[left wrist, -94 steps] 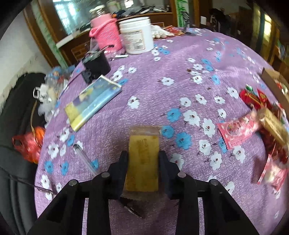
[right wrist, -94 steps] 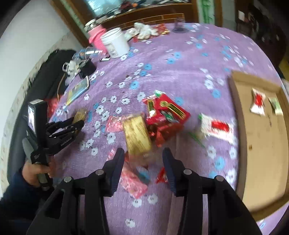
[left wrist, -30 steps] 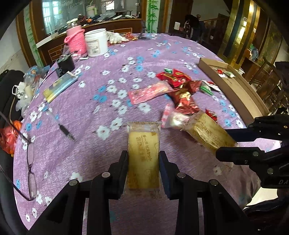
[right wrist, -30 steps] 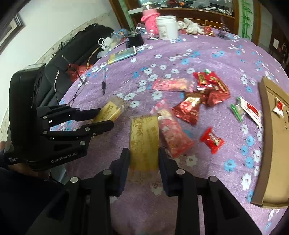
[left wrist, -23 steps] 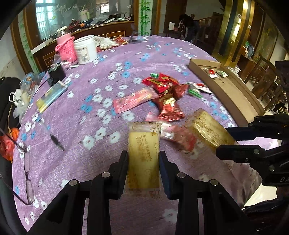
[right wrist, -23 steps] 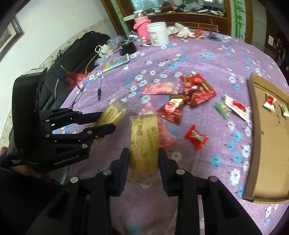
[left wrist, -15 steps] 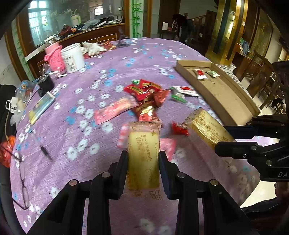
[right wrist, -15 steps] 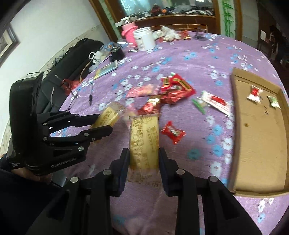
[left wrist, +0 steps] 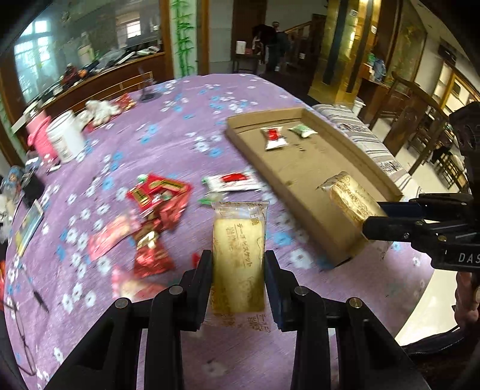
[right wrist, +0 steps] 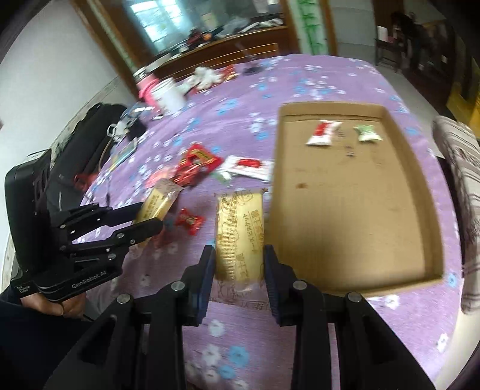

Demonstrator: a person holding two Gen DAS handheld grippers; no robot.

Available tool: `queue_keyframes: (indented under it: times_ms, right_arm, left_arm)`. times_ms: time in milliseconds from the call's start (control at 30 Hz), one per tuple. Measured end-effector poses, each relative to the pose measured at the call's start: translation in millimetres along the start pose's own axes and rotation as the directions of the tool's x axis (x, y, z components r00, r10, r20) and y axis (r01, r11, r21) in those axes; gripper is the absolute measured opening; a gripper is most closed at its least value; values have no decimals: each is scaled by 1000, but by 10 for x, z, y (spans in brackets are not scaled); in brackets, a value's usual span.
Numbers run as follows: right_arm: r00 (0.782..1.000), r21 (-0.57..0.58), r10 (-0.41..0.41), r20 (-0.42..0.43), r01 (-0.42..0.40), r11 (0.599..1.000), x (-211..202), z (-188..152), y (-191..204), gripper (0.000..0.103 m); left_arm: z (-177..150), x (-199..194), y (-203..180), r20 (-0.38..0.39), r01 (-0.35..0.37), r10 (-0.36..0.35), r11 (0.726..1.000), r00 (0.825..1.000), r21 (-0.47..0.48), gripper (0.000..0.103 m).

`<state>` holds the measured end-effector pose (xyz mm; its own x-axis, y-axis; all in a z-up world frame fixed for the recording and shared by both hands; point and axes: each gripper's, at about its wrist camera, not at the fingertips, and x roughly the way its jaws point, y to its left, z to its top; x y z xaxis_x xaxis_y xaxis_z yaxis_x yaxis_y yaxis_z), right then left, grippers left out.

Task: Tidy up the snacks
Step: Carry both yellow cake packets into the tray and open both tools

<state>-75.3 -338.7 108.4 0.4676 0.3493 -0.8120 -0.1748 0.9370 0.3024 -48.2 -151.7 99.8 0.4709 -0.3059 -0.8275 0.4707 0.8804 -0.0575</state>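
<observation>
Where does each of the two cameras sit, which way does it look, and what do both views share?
Left wrist: on the left gripper, looking down along its fingers, which clamp a golden snack pack; the right gripper enters from the right.
Right wrist: on the right gripper, looking down over its own golden pack at the cardboard tray; the left gripper and a hand show on the left.
Shared: purple floral tablecloth, tray, red wrappers.

Daylight pours in through the far window, leaving the room soft and fairly bright. Motion blur smears the purple tablecloth and the scattered wrappers. Fisheye bending curves both views, with black vignette corners. Floor glare lower right.
</observation>
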Motion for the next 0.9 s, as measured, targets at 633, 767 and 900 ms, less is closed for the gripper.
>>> queue_keyframes:
  times_ms: [633,767,900]
  right_arm:
    - [997,162,-71,36,64,985,-370,-12,-991,31]
    - [995,183,-93,28,86,979,-351,93,-1181,31]
    - [995,188,-94,21,88,978,-286,270,-1320,31]
  left_arm:
    - [692,402,-945,-37,100,-97,991,995,91,34]
    - [858,547,-991,-46,115,-112,992,993,61,34]
    - [1007,713,-1030,-65,121,-118,992,991,44,34]
